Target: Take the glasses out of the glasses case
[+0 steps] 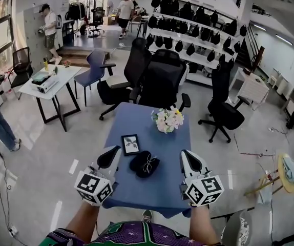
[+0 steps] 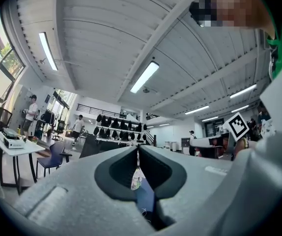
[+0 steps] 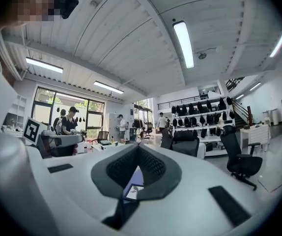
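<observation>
Both my tongs shut tight, empty: L (image 1: 109,158) at 9, R (image 1: 190,161) at 3 of open case (image 1: 137,164), mid desk (image 1: 137,191). Glasses (image 1: 148,163) in it, long axis approx 12-6.

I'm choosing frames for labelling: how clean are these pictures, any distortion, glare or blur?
Head view: strong fisheye bend at the edges, even light; blue rectangular table and black glasses case sharp but small. Left gripper view: round black vignette, soft foreground, white ceiling strip light bright, not washed out. Right gripper view: same vignette, another strip light glaring, background crisp.
</observation>
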Demonstrator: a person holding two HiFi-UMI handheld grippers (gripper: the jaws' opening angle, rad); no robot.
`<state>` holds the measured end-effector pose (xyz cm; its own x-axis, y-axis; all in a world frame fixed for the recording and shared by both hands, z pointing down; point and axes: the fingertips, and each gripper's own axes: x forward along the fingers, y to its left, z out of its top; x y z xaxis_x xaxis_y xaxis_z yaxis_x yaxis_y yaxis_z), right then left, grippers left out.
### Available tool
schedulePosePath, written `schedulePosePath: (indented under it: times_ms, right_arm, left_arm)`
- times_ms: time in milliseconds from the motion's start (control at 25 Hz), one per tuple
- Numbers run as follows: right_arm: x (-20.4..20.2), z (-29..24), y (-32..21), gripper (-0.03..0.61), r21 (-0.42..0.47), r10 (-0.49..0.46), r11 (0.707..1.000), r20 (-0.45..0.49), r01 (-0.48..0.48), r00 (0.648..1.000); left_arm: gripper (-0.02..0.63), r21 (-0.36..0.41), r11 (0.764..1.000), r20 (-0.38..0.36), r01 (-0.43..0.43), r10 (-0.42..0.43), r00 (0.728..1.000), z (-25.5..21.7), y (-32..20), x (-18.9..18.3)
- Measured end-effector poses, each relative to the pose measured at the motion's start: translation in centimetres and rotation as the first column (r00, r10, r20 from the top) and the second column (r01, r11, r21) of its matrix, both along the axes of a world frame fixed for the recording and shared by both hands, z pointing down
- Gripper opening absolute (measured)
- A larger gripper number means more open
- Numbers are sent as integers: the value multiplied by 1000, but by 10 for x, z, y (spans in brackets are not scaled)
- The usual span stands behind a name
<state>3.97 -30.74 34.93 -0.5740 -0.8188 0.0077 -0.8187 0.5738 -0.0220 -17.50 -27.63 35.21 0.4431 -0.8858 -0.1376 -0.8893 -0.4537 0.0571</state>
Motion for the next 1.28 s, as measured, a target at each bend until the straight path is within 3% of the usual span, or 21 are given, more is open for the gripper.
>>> schedulePosePath:
  times_ms: [80,240,560,1040,1280]
  right_arm:
    - [0,5,-4,3,-9,0,1000,2,0,1000]
    - [0,15,-9,3,-22,-7,1000,2,7,1000]
    - [5,36,-18,3,-61,-17,998,-1,17,1000]
    - [17,63,-46,3,-132,-19,991,-10,18,1000]
    - [24,79,-66,3,-166,-20,986,2,20,1000]
  left_arm:
    - [22,-2,1000,9,-24,24,1000,4,-4,4]
    - [109,-7,997,31,-77,77,997,13,-11,17]
    - [109,-66,989,125,-134,141,982,49,-30,49]
    - [109,-174,970,294,-169,215,931,119,-71,93]
    - [109,-228,959,315,-169,237,919,155,-92,108]
